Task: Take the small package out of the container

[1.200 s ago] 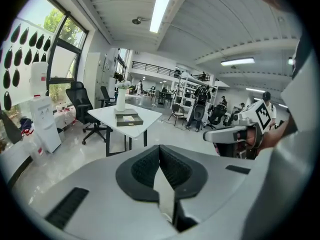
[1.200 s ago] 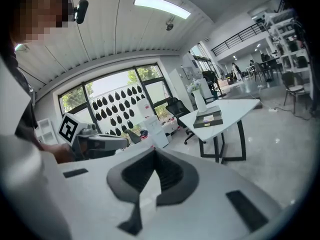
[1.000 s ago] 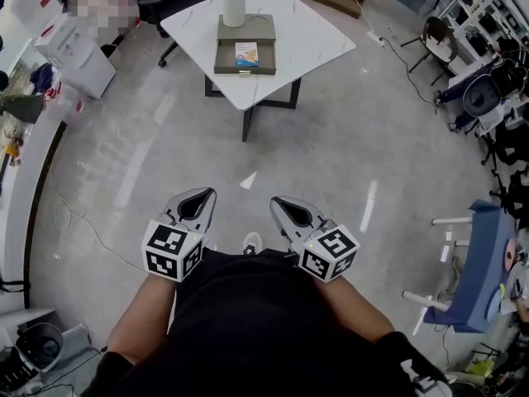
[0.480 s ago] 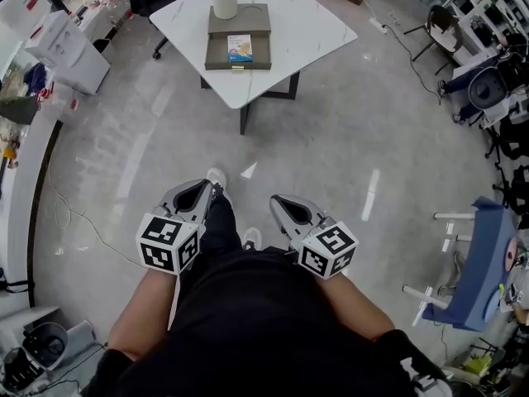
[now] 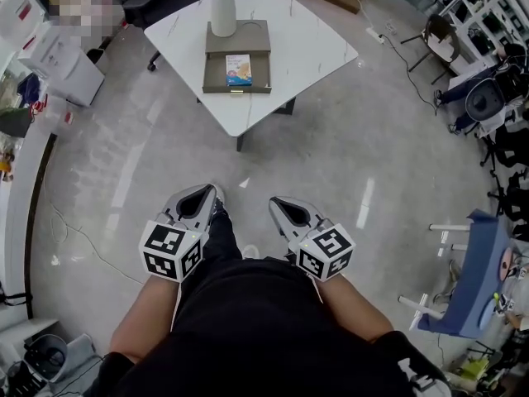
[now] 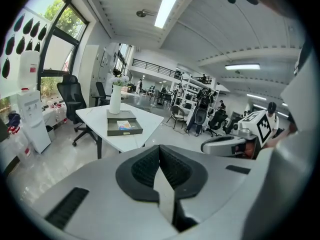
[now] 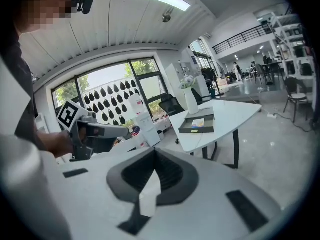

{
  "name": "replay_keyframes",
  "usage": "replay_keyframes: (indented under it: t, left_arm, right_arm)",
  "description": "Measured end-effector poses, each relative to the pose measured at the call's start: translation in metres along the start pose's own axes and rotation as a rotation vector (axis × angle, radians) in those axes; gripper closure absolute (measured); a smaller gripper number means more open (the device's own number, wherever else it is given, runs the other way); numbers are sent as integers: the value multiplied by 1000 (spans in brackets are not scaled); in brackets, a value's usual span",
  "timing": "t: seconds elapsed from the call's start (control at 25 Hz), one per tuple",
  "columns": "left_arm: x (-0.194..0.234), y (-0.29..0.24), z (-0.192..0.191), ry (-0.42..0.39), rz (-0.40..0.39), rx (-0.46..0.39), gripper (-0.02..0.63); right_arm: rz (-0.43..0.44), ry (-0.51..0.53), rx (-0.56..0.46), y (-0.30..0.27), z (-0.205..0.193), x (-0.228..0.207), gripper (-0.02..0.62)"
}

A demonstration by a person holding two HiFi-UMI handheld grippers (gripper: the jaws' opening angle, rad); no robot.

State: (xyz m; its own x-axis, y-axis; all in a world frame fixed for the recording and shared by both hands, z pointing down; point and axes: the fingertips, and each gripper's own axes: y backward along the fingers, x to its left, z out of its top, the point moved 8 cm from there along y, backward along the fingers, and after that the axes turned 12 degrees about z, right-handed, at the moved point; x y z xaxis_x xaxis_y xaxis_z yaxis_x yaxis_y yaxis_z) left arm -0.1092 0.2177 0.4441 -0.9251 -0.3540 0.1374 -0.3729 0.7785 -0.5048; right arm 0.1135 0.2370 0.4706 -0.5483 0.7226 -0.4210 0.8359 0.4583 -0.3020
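A small blue and white package lies in an open grey drawer-like container on a white marble table. The container and package also show far off in the left gripper view, and the container with the package in the right gripper view. My left gripper and right gripper are held close to my body, well short of the table. Both are shut with nothing in them.
A white vase with flowers stands on the table behind the container. Grey polished floor lies between me and the table. A water dispenser and office chairs stand at the left, a blue stand at the right.
I have stepped towards the table: it and the container sit lower and nearer in the head view. Both grippers keep their pose and stay shut.
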Motion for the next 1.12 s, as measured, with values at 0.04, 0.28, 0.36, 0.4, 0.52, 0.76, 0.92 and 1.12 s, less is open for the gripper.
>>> replay_keyframes:
  t: [0.04, 0.28, 0.36, 0.4, 0.52, 0.76, 0.92, 1.12]
  left_arm:
    - [6, -6, 3, -1, -2, 0, 604]
    - [46, -49, 44, 7, -13, -5, 603]
    - [61, -65, 66, 2, -25, -19, 603]
    - [69, -73, 77, -3, -31, -26, 603]
    - [93, -96, 107, -17, -51, -47, 603]
    - [141, -137, 146, -42, -86, -59, 604]
    - [166, -166, 160, -58, -115, -38, 604]
    - [184, -196, 174, -80, -149, -35, 604]
  right_arm:
    - [-3, 9, 1, -7, 6, -5, 595]
    - [-17, 22, 18, -51, 50, -41, 595]
    - [-24, 25, 18, -67, 71, -52, 595]
    - [-29, 29, 15, -75, 81, -58, 595]
    - [-50, 42, -5, -100, 113, -73, 595]
    - [-105, 36, -26, -142, 150, -103, 595]
    - [-152, -8, -54, -163, 163, -121, 595]
    - [-209, -8, -67, -176, 173, -133, 597]
